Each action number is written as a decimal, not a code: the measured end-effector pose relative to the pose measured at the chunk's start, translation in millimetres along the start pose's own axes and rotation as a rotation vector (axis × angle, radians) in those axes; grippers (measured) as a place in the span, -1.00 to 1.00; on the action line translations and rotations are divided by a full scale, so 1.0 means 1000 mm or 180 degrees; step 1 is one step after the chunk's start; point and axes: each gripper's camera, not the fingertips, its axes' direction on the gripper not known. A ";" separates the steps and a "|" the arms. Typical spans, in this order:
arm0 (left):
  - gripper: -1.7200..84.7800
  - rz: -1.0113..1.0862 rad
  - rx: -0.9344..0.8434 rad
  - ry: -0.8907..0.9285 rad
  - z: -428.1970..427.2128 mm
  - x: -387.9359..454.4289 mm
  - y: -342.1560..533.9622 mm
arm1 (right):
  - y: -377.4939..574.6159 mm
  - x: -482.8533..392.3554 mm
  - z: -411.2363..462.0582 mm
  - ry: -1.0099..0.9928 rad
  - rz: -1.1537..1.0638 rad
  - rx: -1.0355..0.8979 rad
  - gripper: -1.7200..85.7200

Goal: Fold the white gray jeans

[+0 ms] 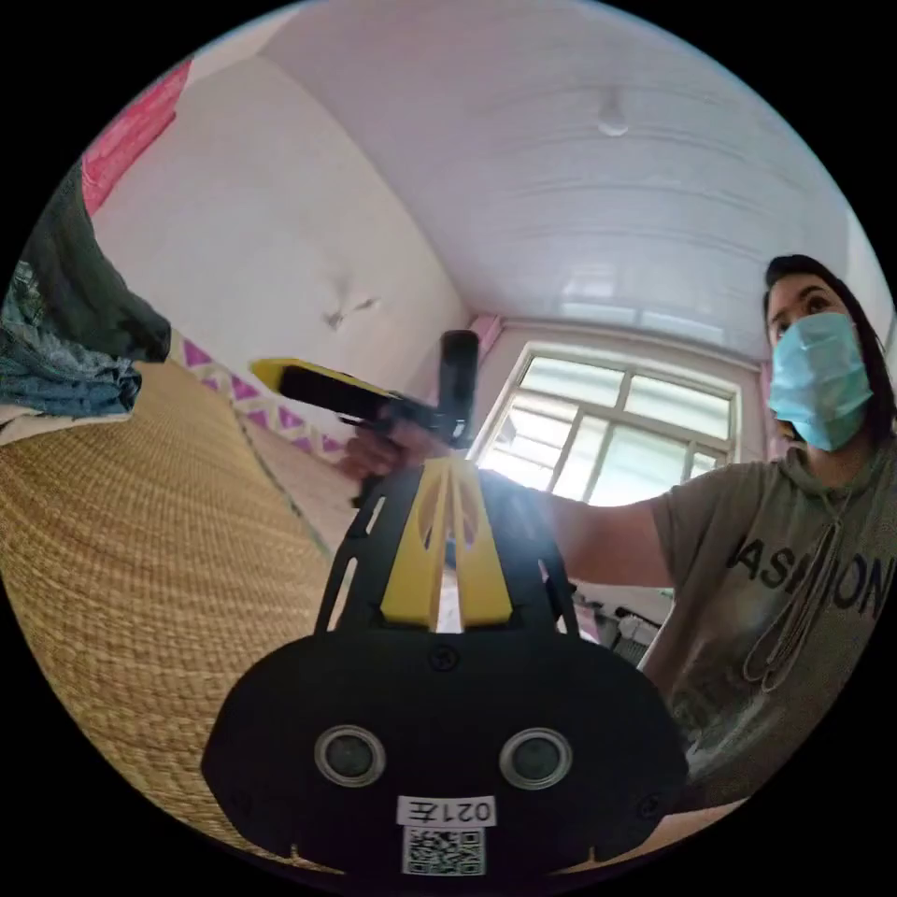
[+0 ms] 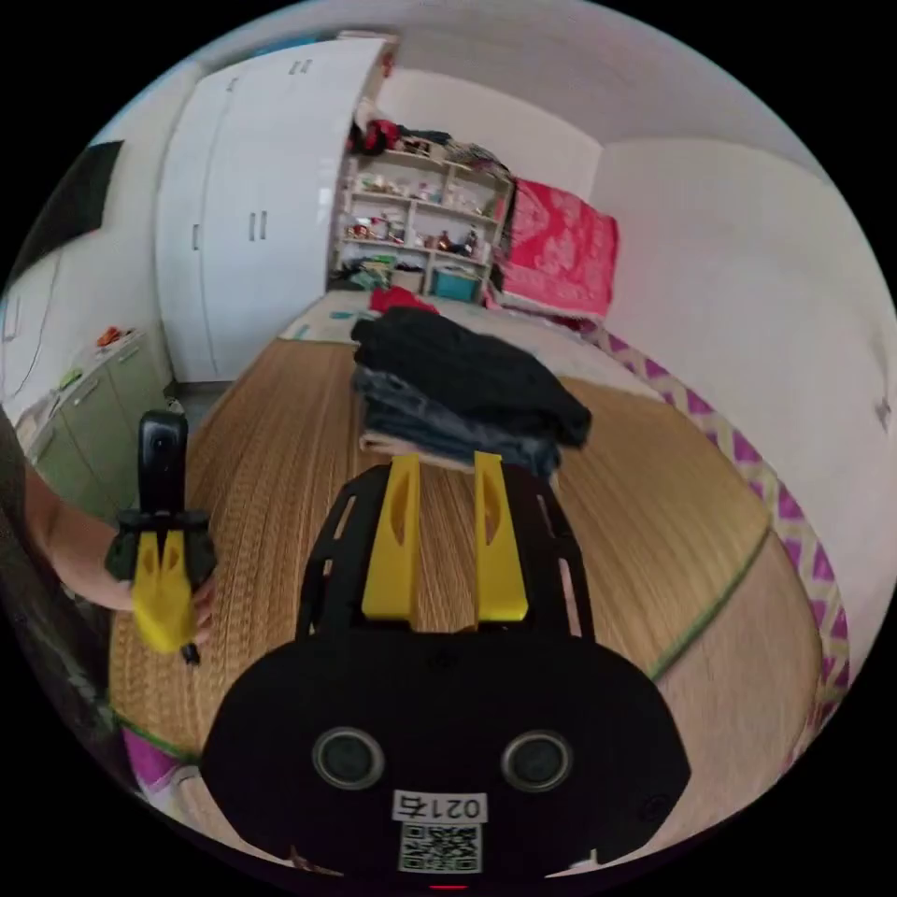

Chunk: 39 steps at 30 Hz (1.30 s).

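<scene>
A stack of folded clothes [image 2: 462, 392] lies on the woven mat [image 2: 280, 486], with a black garment on top, dark blue denim under it and a pale layer [image 2: 402, 443] at the bottom. My right gripper [image 2: 447, 460] hovers just short of the stack, jaws open and nothing between them. My left gripper [image 1: 449, 464] is raised off the mat with its jaws shut and empty; it also appears, held in a hand, as the left gripper [image 2: 162, 607]. The right gripper [image 1: 313, 385] is held up in the person's hand. The stack [image 1: 65, 355] sits at the left edge.
The person [image 1: 794, 579] stands at the mat's edge in front of a window [image 1: 607, 430]. A white wardrobe [image 2: 243, 215], cluttered shelves [image 2: 420, 224] and a red cloth [image 2: 561, 243] stand beyond the stack. Low cabinets [image 2: 103, 392] are on the left.
</scene>
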 end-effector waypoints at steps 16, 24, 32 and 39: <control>-0.98 0.0233 0.0921 0.0844 -0.106 0.025 0.008 | -0.266 -0.045 0.192 0.0175 -0.1515 -0.0658 -0.65; -0.98 0.0176 0.0908 0.0885 -0.120 0.018 0.015 | -0.301 -0.016 0.205 0.0210 -0.1798 -0.0691 -0.57; -0.98 0.0108 0.0874 0.0796 -0.126 -0.001 0.020 | -0.310 0.019 0.200 0.0047 -0.1746 -0.0959 -0.85; -0.98 0.0032 0.0737 0.0677 -0.116 -0.023 0.022 | -0.316 0.196 0.078 0.0130 -0.0171 -0.0500 -0.88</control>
